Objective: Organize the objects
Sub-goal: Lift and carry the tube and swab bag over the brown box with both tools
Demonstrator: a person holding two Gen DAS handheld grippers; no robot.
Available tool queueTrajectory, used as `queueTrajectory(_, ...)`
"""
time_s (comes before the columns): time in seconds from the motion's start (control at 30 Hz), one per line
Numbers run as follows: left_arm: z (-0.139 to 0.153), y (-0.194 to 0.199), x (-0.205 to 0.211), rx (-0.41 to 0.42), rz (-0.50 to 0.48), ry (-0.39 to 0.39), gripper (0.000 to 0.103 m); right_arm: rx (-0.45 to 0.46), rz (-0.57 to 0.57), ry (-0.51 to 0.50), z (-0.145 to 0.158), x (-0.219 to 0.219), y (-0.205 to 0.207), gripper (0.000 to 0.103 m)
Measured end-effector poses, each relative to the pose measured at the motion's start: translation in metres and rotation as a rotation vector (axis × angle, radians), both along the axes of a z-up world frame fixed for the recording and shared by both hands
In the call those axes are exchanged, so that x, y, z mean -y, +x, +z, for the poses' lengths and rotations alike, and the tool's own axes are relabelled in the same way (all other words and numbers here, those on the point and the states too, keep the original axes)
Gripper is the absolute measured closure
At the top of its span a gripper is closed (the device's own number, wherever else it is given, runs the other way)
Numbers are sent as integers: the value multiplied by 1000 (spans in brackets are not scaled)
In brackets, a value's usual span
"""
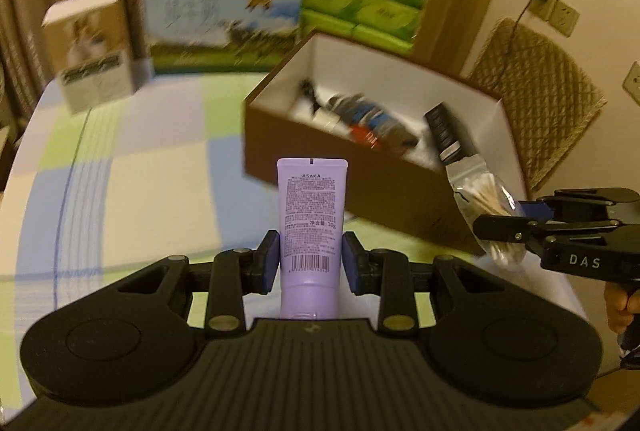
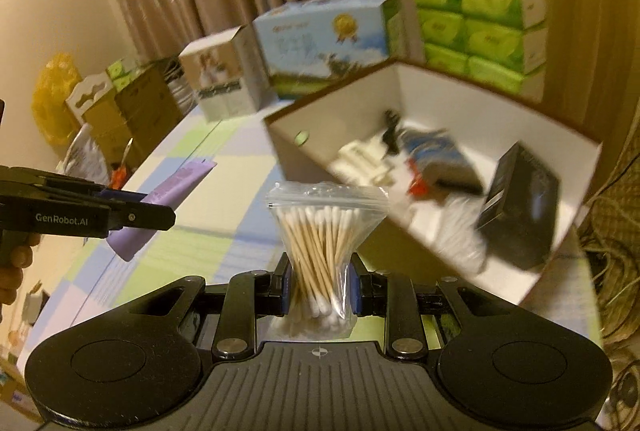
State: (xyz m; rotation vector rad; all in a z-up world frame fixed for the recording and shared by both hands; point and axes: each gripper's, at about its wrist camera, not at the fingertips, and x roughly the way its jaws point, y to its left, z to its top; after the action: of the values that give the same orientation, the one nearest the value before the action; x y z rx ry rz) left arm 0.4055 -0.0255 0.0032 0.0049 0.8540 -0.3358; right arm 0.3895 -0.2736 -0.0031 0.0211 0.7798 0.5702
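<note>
Ahead and right, across the checked desk (image 1: 120, 191): open brown storage box (image 2: 400, 91), already part filled. Left tool (image 1: 311, 263) clenched on lavender cream tube (image 1: 311, 215), held upright above the desk; light, squashy, best pinched low near the cap. Right tool (image 2: 320, 283) level, gripping cotton-swab bag (image 2: 326, 231) mid-bundle; featherlight, slippery film, likely to slide.

Warm, dim indoor light; backgrounds smear with motion blur (nearest parts stay sharp); fisheye-bent edges.

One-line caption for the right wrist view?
Right claw grips a bag of cotton swabs before the open box.
</note>
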Motion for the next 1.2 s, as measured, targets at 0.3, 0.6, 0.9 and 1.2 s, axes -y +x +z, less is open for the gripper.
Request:
queueTrajectory(0.3,21,46,59,65,-60,-30,75,27,-111,36,18,35,45,79)
queueTrajectory(0.6,17,100,99,59,-62,-30,75,-23,-195,75,6,46,101,79)
queueTrajectory(0.9,-9,130,120,-3,-66,-3,75,-104,-230,70,-23,50,128,79)
queueTrajectory(1.2,-39,155,130,-69,-64,59,75,-144,-230,75,-35,48,143,79)
